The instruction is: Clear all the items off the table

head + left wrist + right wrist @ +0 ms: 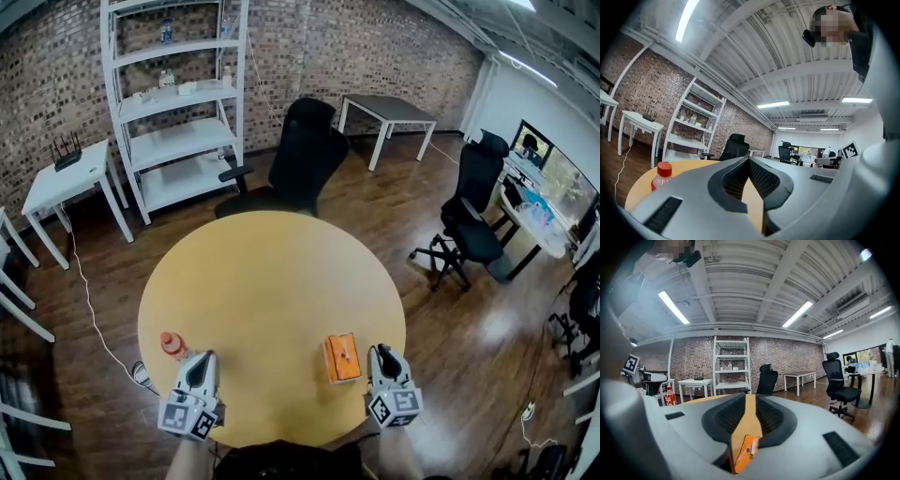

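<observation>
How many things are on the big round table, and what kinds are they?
red-capped bottle: 1
orange packet: 1
Total on the round table: 2

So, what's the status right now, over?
Left gripper jaws shut, empty. Right gripper jaws barely apart beside orange packet, not gripping. Bottle and packet both on table. Nothing in the way.
</observation>
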The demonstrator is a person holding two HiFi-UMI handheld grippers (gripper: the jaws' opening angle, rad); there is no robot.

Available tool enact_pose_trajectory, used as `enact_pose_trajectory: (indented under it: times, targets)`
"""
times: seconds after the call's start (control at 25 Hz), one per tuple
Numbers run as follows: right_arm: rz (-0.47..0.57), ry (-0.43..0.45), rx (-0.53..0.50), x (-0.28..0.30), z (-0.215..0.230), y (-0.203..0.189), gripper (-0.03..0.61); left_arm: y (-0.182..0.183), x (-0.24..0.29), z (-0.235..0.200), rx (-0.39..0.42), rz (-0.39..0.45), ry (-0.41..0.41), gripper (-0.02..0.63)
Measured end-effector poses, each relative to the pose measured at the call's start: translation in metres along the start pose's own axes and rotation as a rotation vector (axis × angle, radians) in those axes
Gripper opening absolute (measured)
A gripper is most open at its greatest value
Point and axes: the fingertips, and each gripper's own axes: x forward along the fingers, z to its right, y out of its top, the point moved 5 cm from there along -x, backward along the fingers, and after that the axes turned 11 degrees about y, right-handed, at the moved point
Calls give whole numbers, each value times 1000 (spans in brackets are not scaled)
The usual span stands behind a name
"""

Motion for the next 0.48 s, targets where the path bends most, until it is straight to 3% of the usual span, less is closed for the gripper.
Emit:
enact_pose_trajectory:
  times: [0.12,0.32,0.48]
  targets:
    - [-54,-13,-14,6,0,-6,126,-8,4,7,7,-41,-19,2]
    - [-217,-7,18,26,3,-37,360,-21,5,11,19,-108,-24,2]
    - [-316,-3,34,33,2,-69,377,-40,0,11,17,-162,-24,2]
